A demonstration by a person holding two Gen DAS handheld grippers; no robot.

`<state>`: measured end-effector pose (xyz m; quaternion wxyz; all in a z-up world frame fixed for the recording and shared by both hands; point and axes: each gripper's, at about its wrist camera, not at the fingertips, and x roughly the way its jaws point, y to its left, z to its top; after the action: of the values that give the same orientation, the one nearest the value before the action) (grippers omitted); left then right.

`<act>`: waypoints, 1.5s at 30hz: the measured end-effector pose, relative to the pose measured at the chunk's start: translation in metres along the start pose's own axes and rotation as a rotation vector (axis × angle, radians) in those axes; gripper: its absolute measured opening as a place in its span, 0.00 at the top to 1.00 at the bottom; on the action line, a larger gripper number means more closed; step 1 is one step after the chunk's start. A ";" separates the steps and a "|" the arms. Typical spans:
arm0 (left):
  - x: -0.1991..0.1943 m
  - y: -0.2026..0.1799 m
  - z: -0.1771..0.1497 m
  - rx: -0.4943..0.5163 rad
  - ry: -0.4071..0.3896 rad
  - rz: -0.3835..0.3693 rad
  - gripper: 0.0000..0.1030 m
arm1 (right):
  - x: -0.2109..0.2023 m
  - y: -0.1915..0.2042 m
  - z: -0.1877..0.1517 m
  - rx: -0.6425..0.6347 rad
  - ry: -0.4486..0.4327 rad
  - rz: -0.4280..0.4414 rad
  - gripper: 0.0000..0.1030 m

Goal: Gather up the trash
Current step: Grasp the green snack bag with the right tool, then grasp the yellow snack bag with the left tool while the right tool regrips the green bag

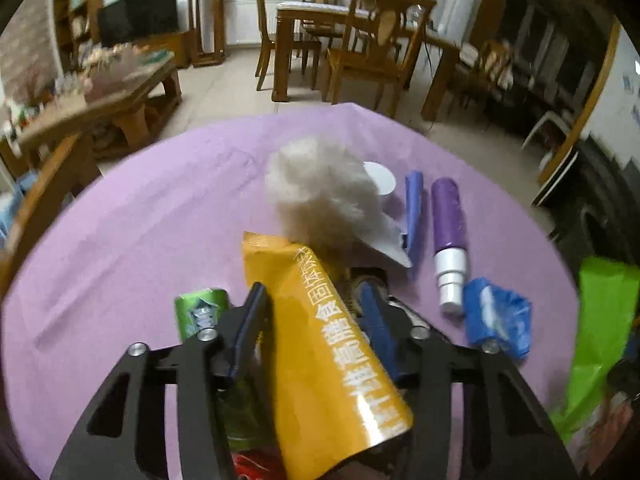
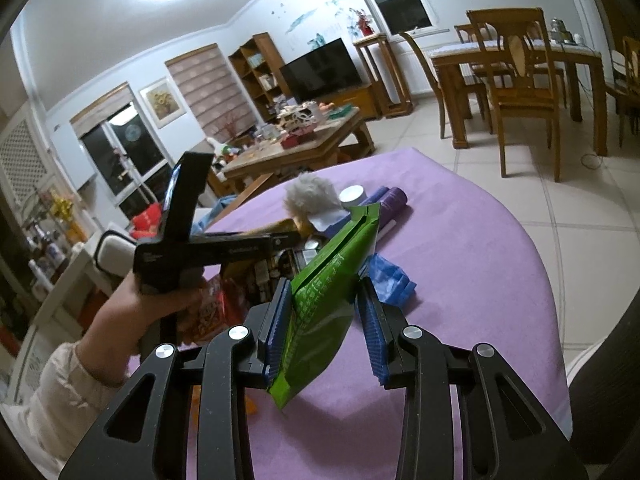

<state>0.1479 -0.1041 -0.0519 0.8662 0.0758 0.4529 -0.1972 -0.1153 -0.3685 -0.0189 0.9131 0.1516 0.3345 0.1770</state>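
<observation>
The round table under its purple cloth point(image 1: 140, 208) is the biggest thing here, soft and matte, and all the litter lies on its near half. My right tongs point(image 2: 326, 290) pinch the green pouch point(image 2: 320, 320) near its bottom corner and hold it tilted off the cloth, its open mouth pointing to 1 o'clock. It is creased foil-like film, and I judge it light, limp and slippery, so a grip across the flat seam suits it best. My left tongs point(image 1: 313, 292) are closed on the yellow packet point(image 1: 320, 344), with 1 pad on each long edge. It is glossy and printed, stiffer than the pouch but easy to crush. I think it weighs almost nothing and may slide out if I tip it. At 12 o'clock from those tongs sits a pale fluffy tuft point(image 1: 316, 188), airy and best taken deep. At 1 o'clock lies a purple spray bottle point(image 1: 450, 216), hard, round and likely to roll. At 3 o'clock is a crumpled blue bag point(image 1: 496, 312), thin and floppy. At 9 o'clock is a small green wrapper point(image 1: 200, 308).
</observation>
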 end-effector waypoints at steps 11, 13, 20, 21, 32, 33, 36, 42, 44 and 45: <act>-0.047 0.026 -0.032 -0.067 -0.166 -0.209 0.69 | -0.014 0.005 0.006 0.001 -0.050 -0.003 0.66; -0.070 0.017 -0.036 -0.076 -0.226 -0.240 0.69 | -0.019 0.005 0.007 0.000 -0.066 -0.005 0.66; -0.125 -0.029 -0.031 -0.014 -0.358 -0.367 0.69 | -0.054 -0.004 0.016 0.008 -0.147 -0.033 0.73; -0.129 -0.043 -0.026 0.013 -0.366 -0.390 0.69 | -0.061 -0.008 0.017 0.010 -0.159 -0.041 0.73; -0.080 -0.057 -0.031 0.016 -0.165 -0.143 0.18 | -0.057 -0.054 -0.004 0.173 -0.008 -0.015 0.28; -0.076 -0.049 -0.035 -0.009 -0.152 -0.126 0.17 | -0.049 -0.052 -0.004 0.163 0.011 -0.020 0.28; -0.066 -0.035 -0.038 -0.039 -0.111 -0.111 0.17 | -0.026 -0.042 -0.004 0.127 0.066 -0.054 0.28; -0.040 -0.014 -0.037 -0.085 -0.047 -0.153 0.18 | 0.026 -0.027 0.006 0.065 0.160 -0.154 0.41; -0.036 -0.013 -0.036 -0.074 -0.048 -0.180 0.29 | 0.039 -0.020 0.007 0.021 0.176 -0.183 0.53; -0.033 -0.015 -0.036 -0.058 -0.047 -0.181 0.40 | 0.043 -0.019 0.008 0.007 0.177 -0.188 0.59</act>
<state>0.0972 -0.0973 -0.0449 0.8570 0.0050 0.4431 -0.2632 -0.0751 -0.3688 -0.0449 0.8921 0.1064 0.4270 0.1020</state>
